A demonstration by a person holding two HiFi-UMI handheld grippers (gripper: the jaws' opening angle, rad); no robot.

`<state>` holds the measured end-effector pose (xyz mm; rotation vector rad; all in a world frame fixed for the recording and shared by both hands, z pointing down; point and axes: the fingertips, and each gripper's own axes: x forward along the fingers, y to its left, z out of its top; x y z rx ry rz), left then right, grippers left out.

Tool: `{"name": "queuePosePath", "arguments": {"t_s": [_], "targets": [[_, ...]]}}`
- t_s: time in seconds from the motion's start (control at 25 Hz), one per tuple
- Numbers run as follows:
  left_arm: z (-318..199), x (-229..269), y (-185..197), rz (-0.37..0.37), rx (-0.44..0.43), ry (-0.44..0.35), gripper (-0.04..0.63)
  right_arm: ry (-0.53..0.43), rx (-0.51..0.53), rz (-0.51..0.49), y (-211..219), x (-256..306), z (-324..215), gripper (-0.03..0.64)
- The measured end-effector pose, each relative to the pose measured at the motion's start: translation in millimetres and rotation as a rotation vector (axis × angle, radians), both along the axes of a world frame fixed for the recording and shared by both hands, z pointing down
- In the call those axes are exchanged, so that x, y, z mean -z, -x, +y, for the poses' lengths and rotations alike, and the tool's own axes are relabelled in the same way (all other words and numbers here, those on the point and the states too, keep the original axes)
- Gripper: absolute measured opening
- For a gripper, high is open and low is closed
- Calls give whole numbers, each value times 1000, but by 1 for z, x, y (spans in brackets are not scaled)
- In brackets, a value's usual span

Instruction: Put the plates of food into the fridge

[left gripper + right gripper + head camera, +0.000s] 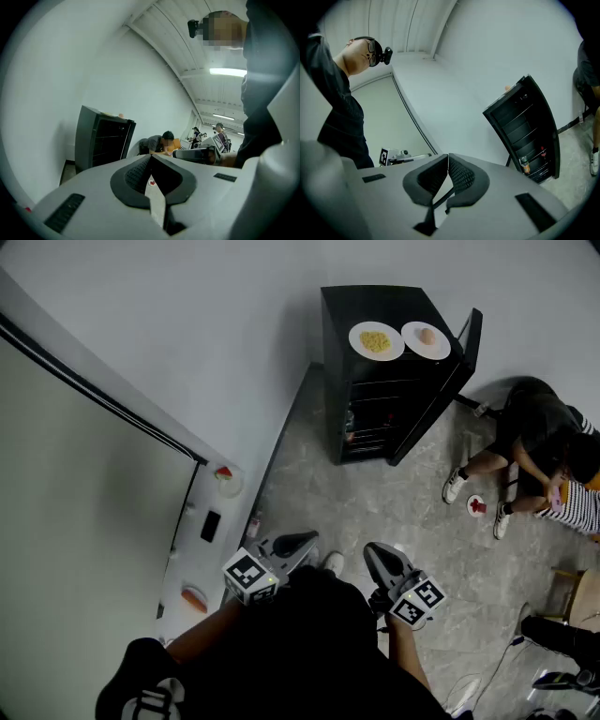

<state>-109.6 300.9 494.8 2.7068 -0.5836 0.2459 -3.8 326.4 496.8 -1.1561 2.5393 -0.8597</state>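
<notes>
Facing open fridge (375,399) by white wall (234,334) | grey floor (394,502) | left claw (150,157), right claw (448,157) pressed together

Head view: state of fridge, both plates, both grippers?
fridge, door open
plate of yellow food, on top of the fridge, not inside
plate of pale orange food, also on the fridge top, not inside
left gripper, shut, empty
right gripper, shut, empty
</notes>
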Motion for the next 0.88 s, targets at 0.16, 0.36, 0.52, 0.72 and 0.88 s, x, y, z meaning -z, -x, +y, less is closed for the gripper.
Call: {"name": "queuePosePath", "arguments": {"t_s": [0.16, 0.36, 0.52, 0.72, 0.88], "targets": [[-4, 6, -3, 6, 39, -4, 23, -21, 12, 5, -4, 5, -4, 28], [-11, 13, -2, 8, 107, -30, 25, -39, 21, -18, -11, 8, -9, 28], [-10, 14, 0, 9, 162, -50, 25, -34, 46, -31, -16, 5, -5, 28], [-7, 27, -5, -36, 170, -133, 25, -38, 58, -26, -20, 6, 2, 28], [-10, 22, -5, -22, 172, -125, 25, -31, 63, -29, -24, 0, 0, 28]]}}
